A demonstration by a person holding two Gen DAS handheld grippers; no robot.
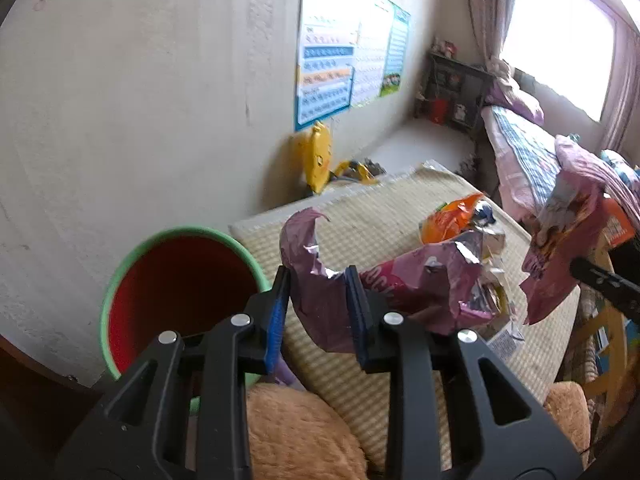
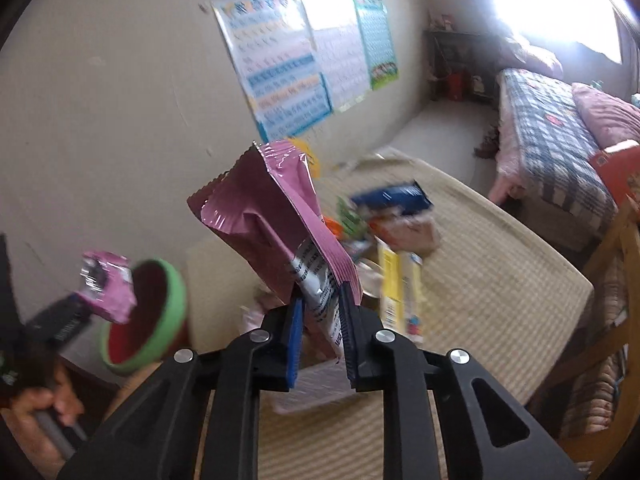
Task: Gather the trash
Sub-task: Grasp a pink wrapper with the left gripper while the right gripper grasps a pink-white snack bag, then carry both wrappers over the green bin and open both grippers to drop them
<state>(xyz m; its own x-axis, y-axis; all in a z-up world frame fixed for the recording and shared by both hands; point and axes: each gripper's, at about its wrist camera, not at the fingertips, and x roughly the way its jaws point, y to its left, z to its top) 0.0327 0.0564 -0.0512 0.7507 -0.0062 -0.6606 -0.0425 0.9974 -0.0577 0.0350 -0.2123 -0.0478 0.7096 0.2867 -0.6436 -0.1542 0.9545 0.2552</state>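
Left gripper [image 1: 316, 320] clamped on a torn pink wrapper [image 1: 320, 280] beside the green-rimmed bin [image 1: 132, 264]; right gripper [image 2: 320, 332] clamped on a pink snack packet [image 2: 272, 208] above the mat-covered worktop [image 2: 500, 288]. Further off, more wrappers [image 1: 460, 224] heaped mid-worktop. Risk: thin foil slipping or tearing free short of the bin.

My right gripper [image 2: 320, 336] pinches a pink wrapper [image 2: 266, 220] upright over the mat [image 2: 500, 280]. My left gripper [image 2: 80, 312] holds another pink wrapper [image 2: 108, 284] beside the green-rimmed red bin [image 2: 172, 304]. More wrappers [image 2: 392, 216] lie behind.
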